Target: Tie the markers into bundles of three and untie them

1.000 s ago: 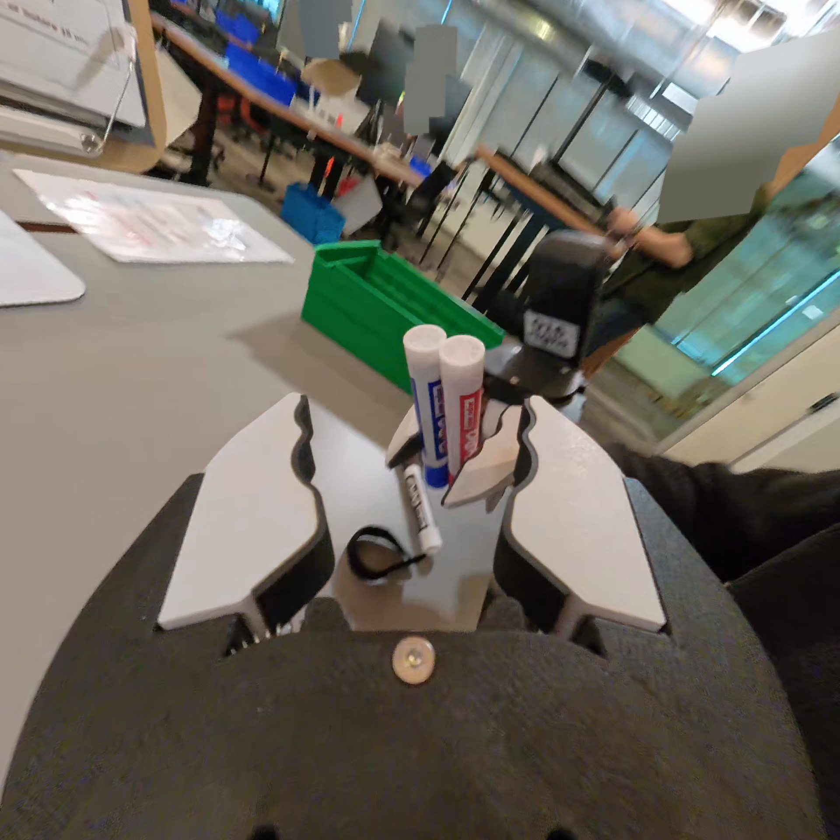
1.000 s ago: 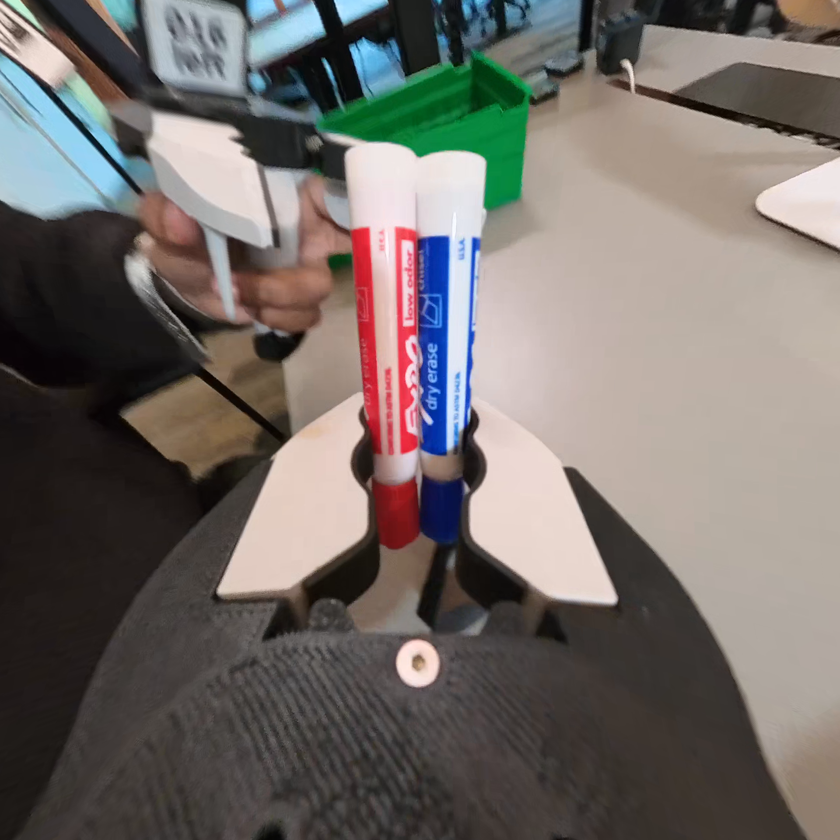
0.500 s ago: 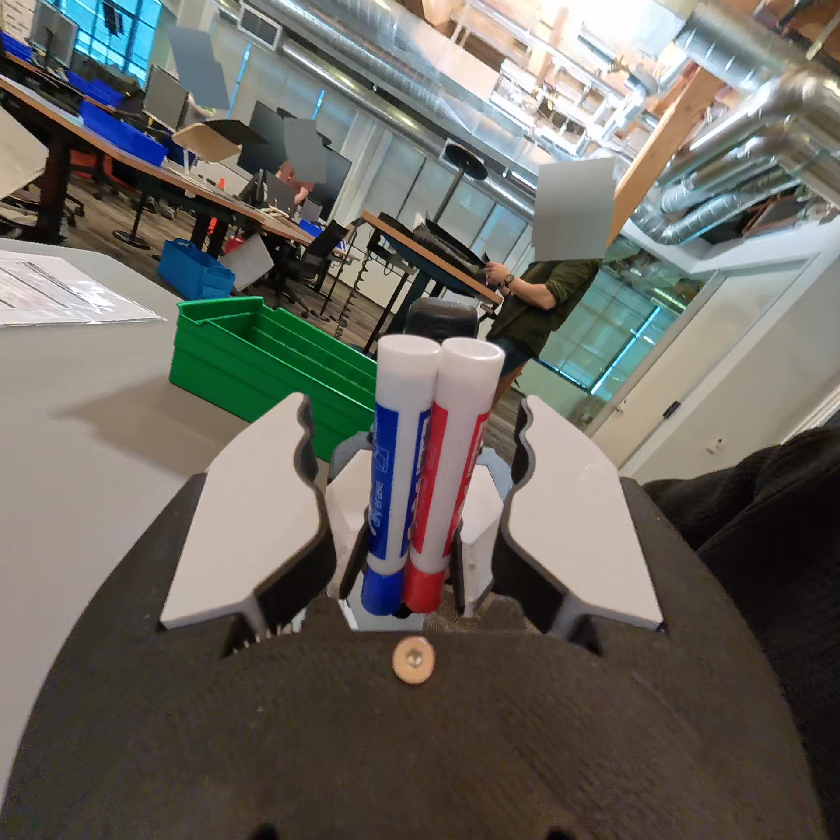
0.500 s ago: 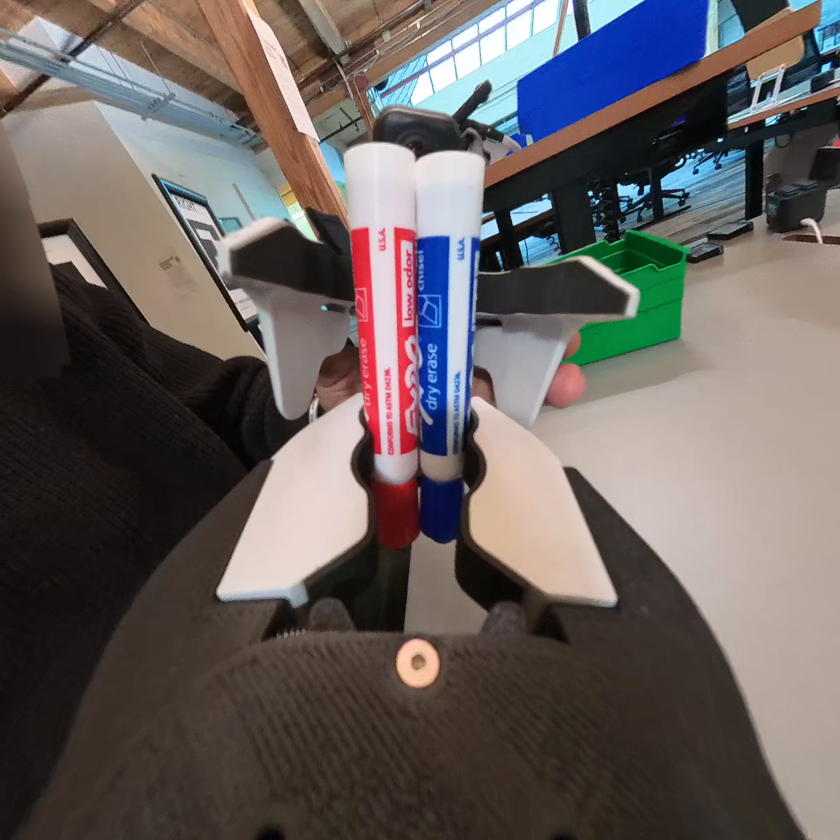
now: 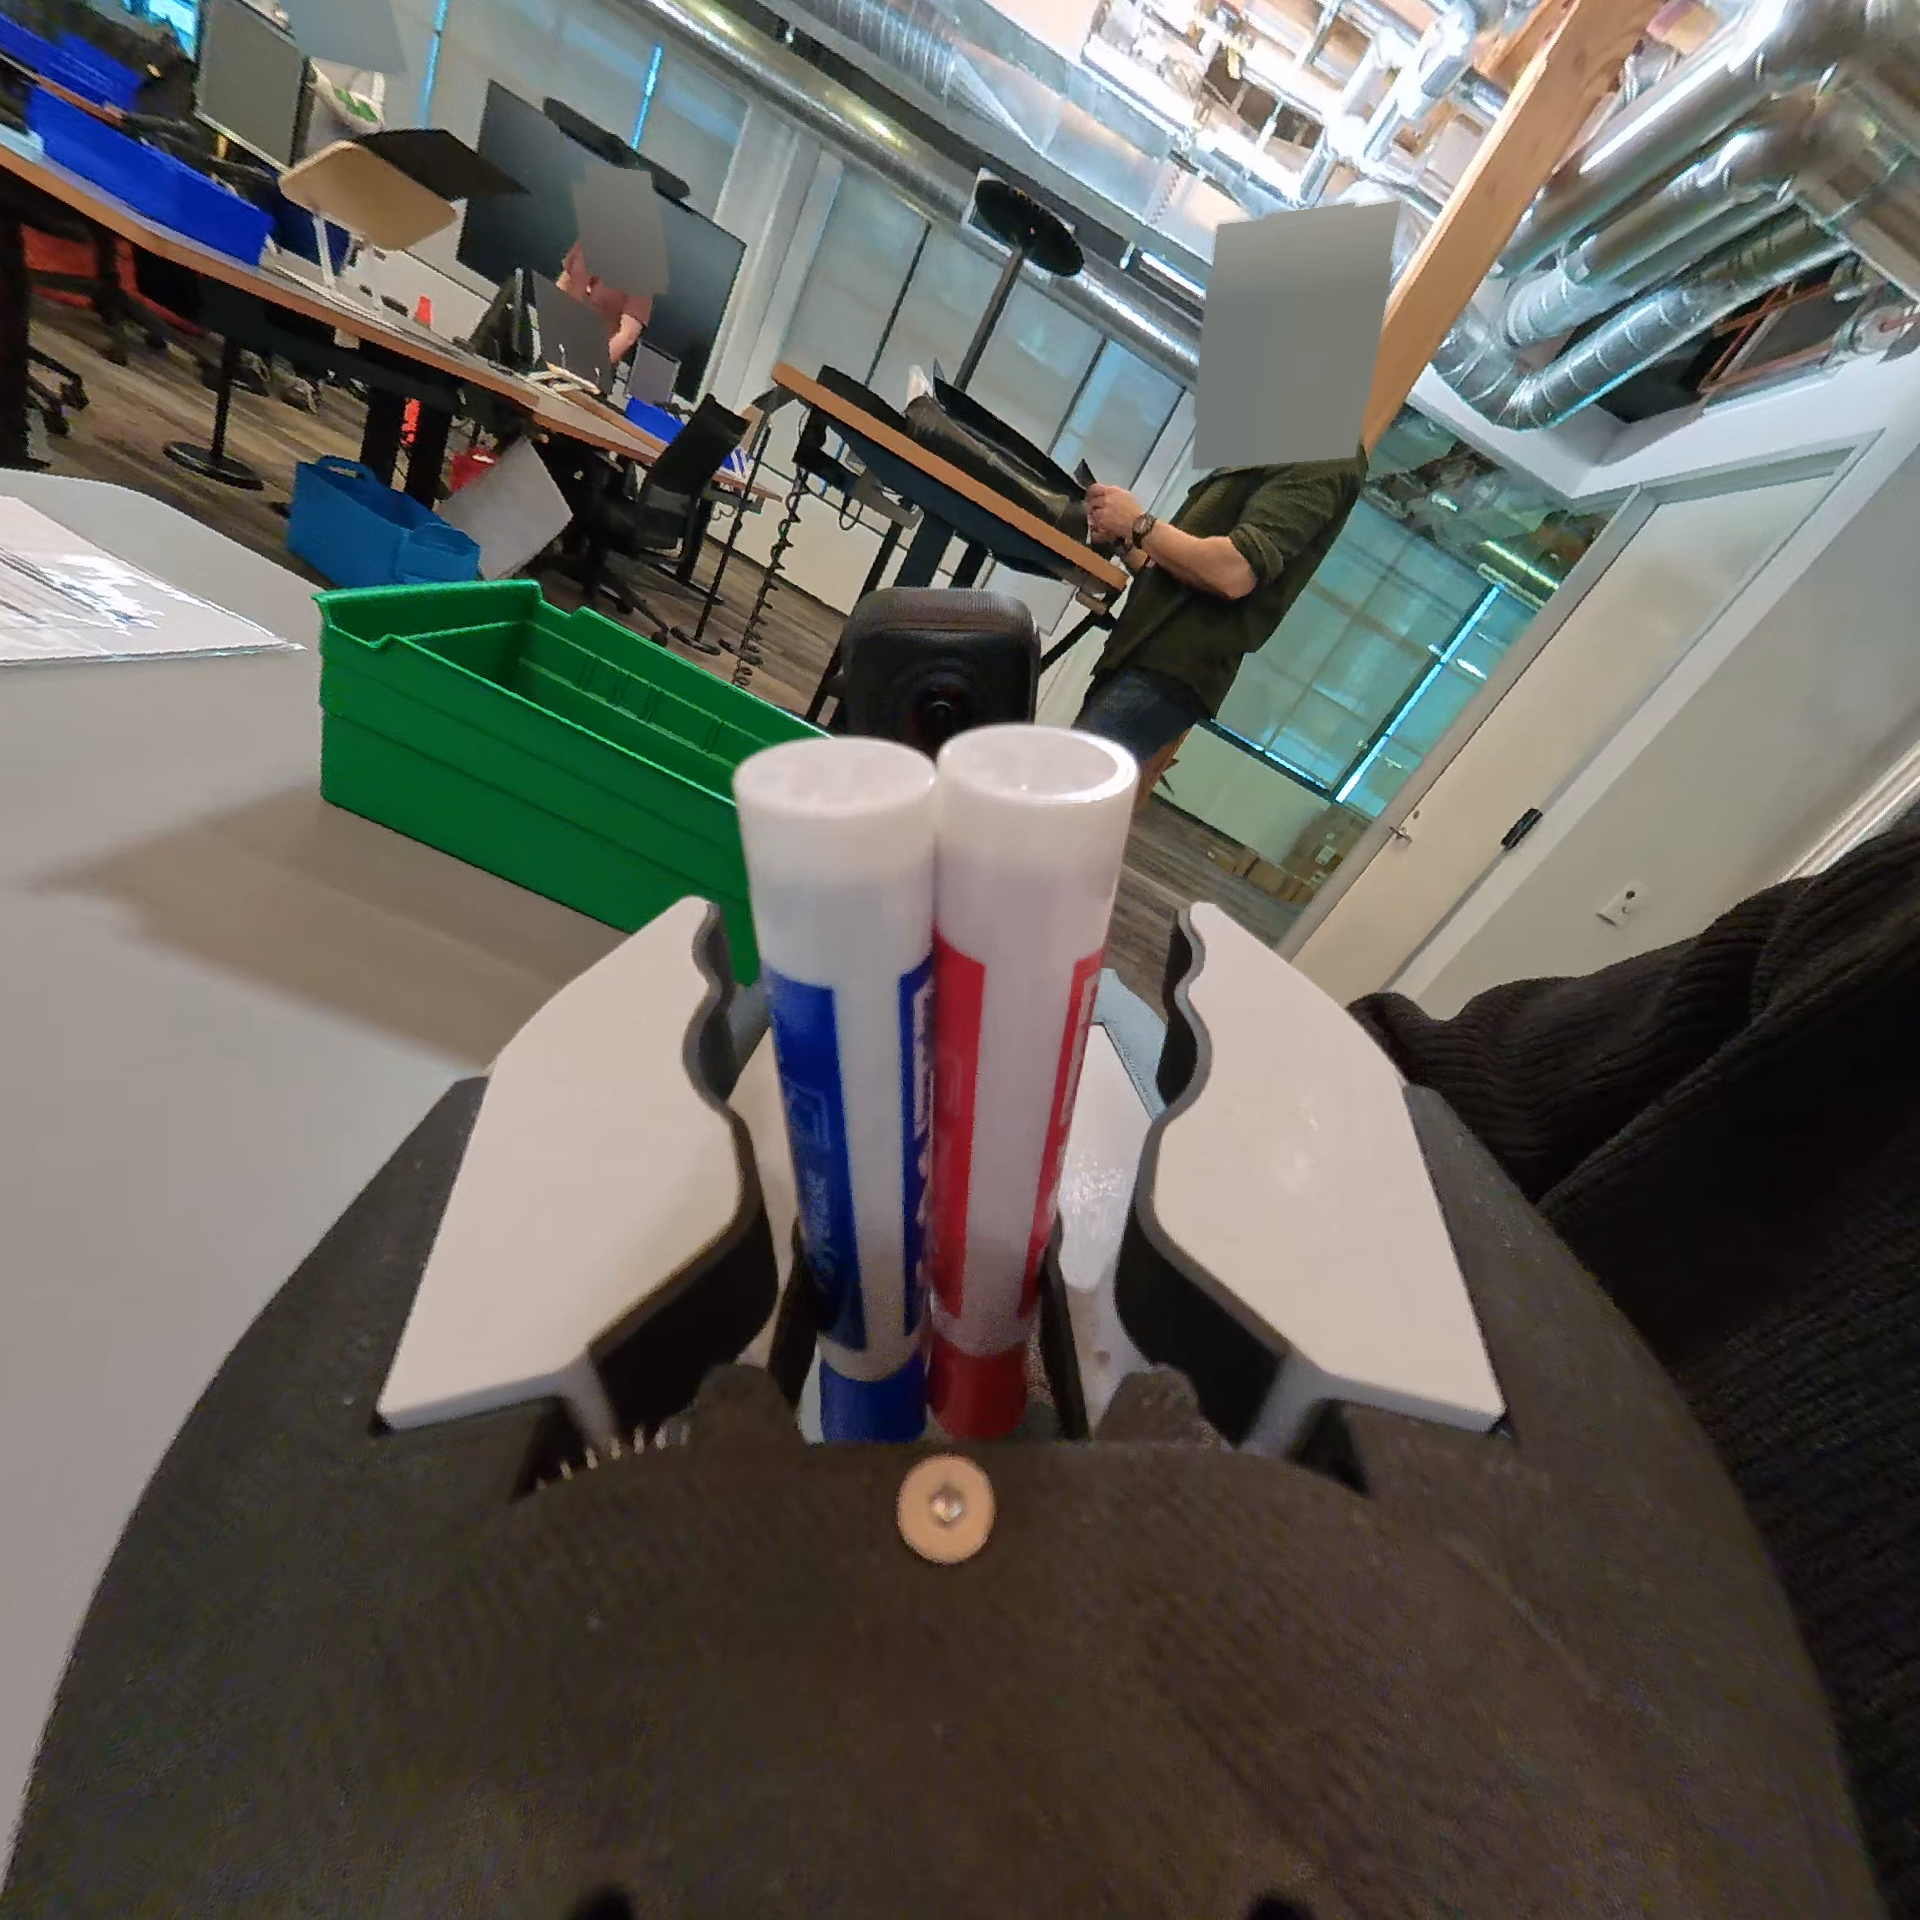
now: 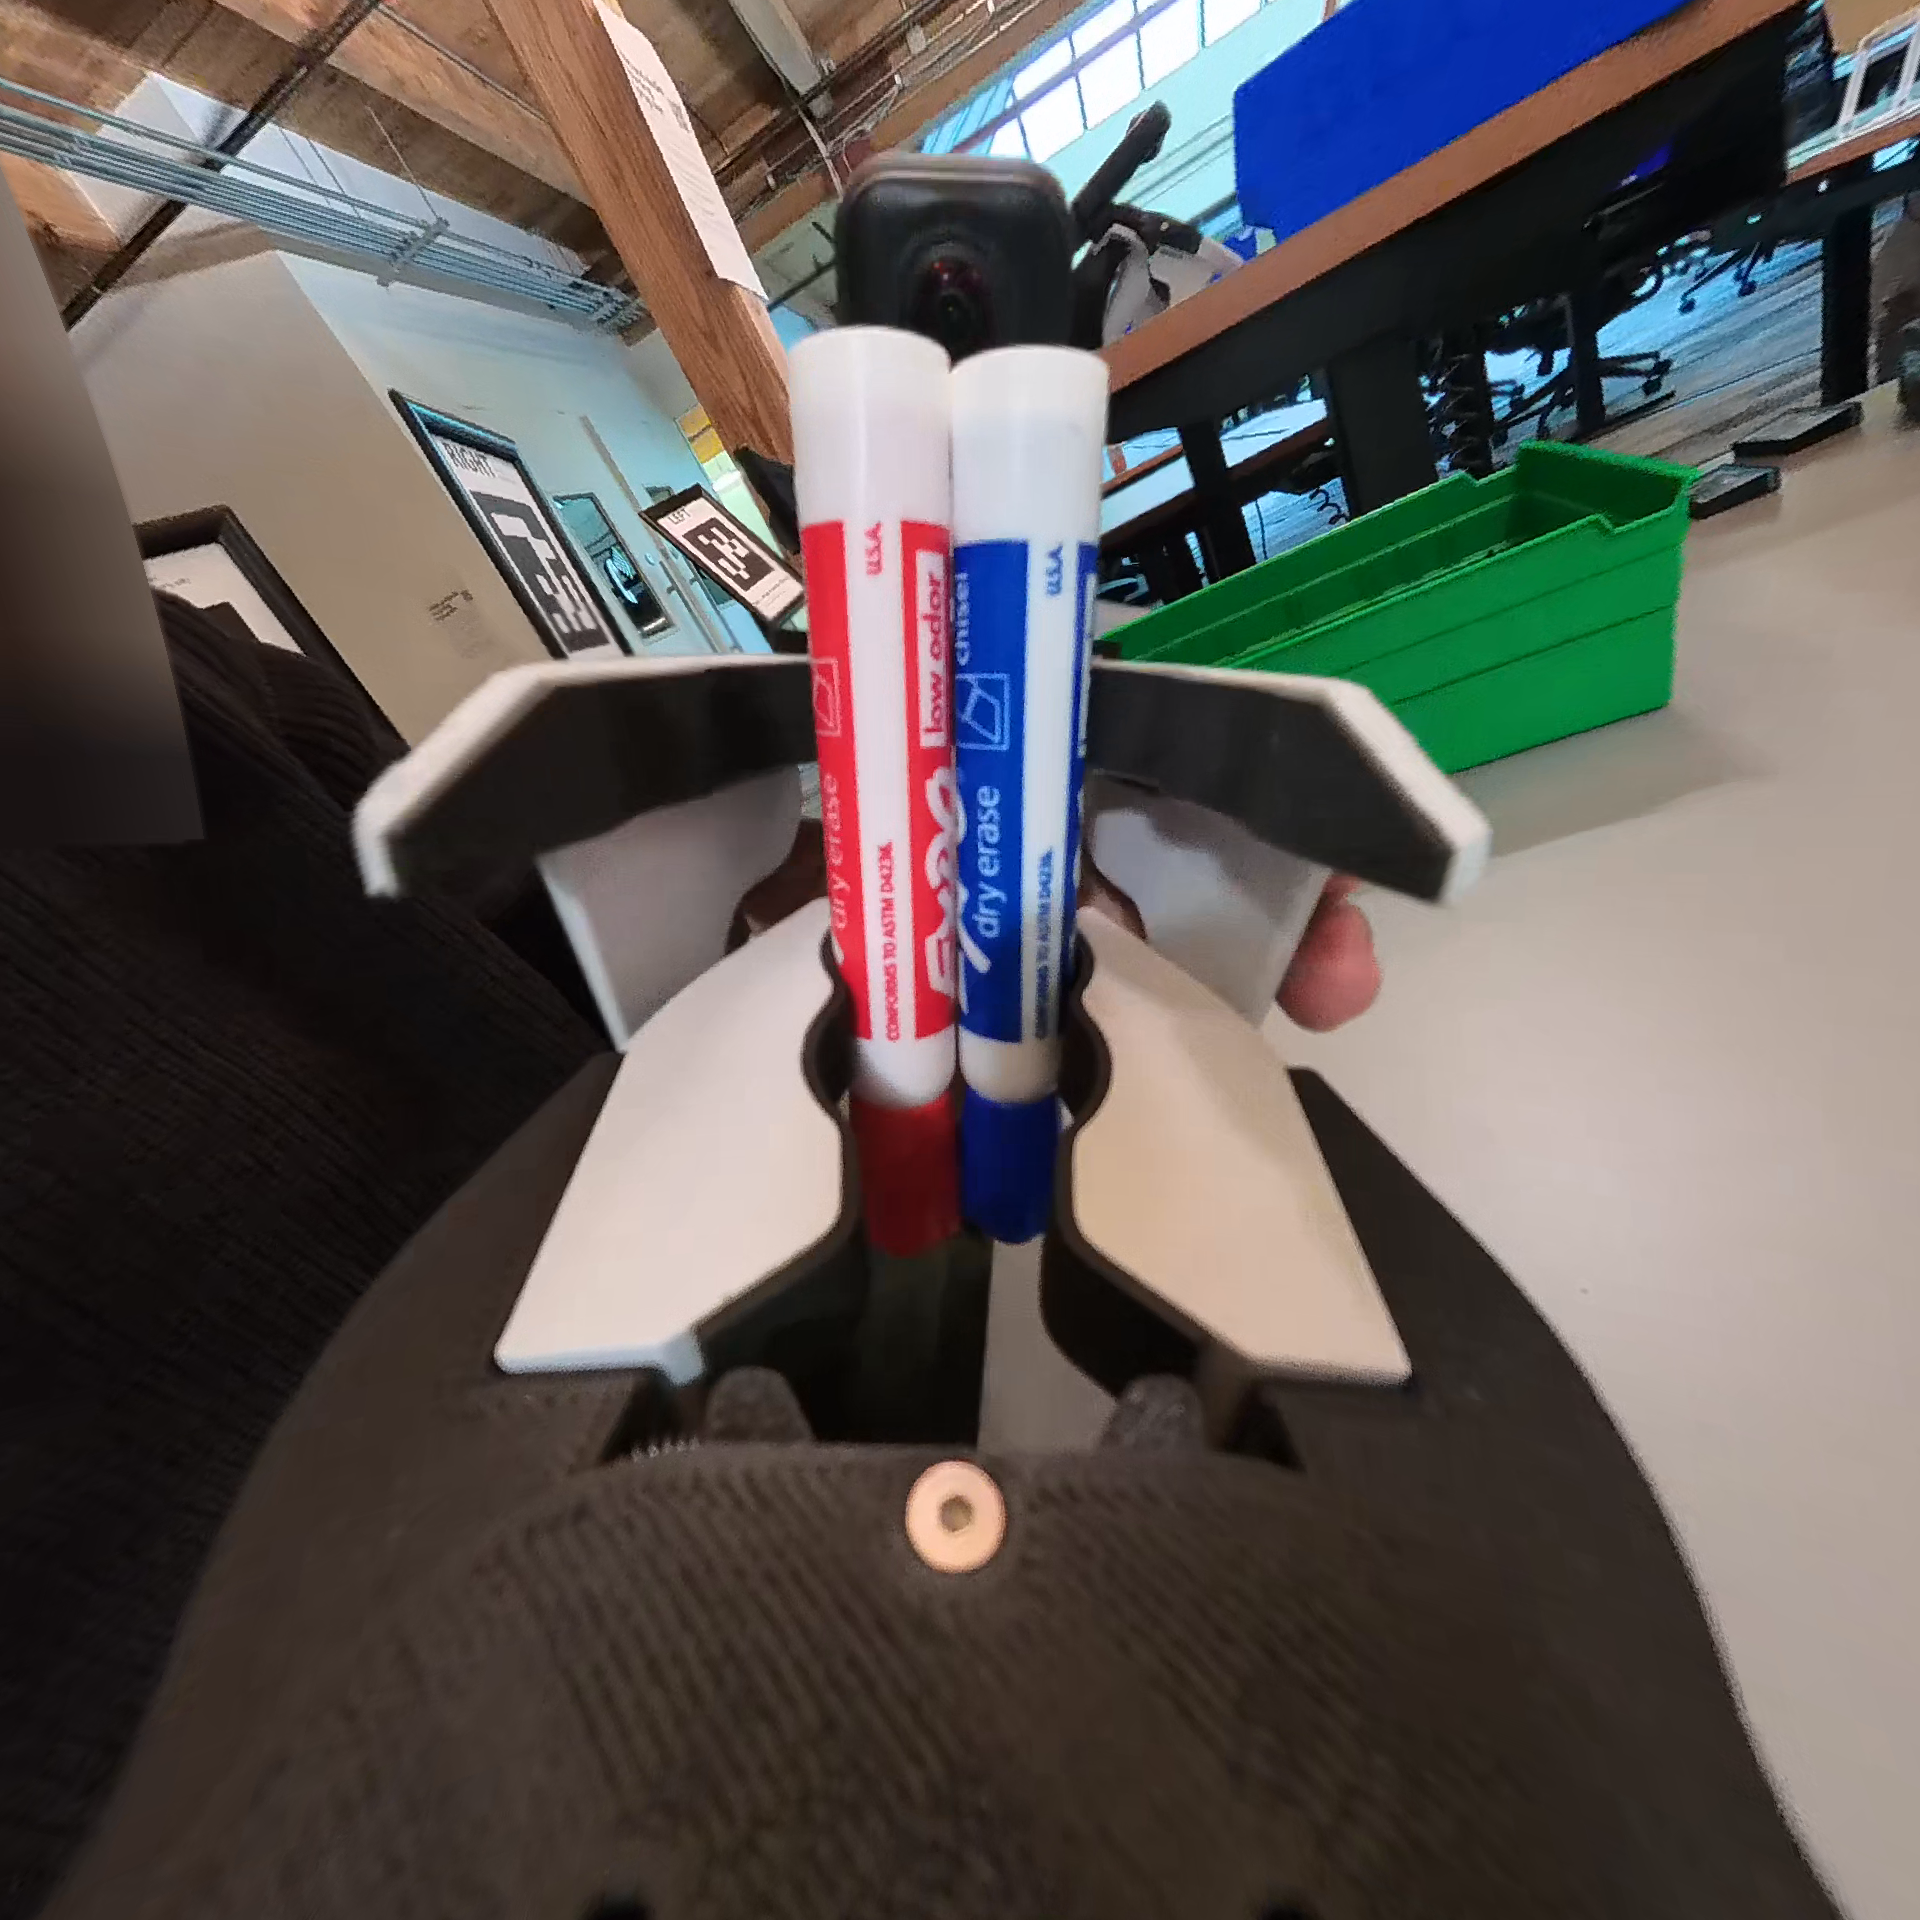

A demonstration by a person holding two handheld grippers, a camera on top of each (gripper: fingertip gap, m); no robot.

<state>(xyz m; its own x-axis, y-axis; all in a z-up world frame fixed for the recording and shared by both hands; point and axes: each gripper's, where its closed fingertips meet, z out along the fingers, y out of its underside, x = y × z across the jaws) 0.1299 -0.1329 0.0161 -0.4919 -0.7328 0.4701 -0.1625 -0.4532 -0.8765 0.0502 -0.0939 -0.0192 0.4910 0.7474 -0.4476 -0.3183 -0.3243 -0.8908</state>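
A red marker (image 6: 883, 748) and a blue marker (image 6: 1013, 769) stand side by side, caps down. My right gripper (image 6: 956, 977) is shut on the two of them just above the caps. In the left wrist view the blue marker (image 5: 831, 1018) is on the left and the red marker (image 5: 1023, 1018) on the right. My left gripper (image 5: 945, 935) is open and faces the right one, its fingers (image 6: 582, 758) on either side of the markers with small gaps. No tie or third marker is in view.
A green bin (image 5: 499, 727) stands on the grey table (image 5: 208, 1039) behind the markers; it also shows in the right wrist view (image 6: 1455, 644). A sheet of paper (image 5: 83, 613) lies at the far left. A dark sleeve (image 5: 1714, 1143) is at the right. A person (image 5: 1226, 561) stands beyond. Some 8 cm of space lies between my two pairs of fingers.
Both grippers have tilted up from the table and come together. My open left gripper now straddles the held markers. The black band and third marker on the table have left the view.
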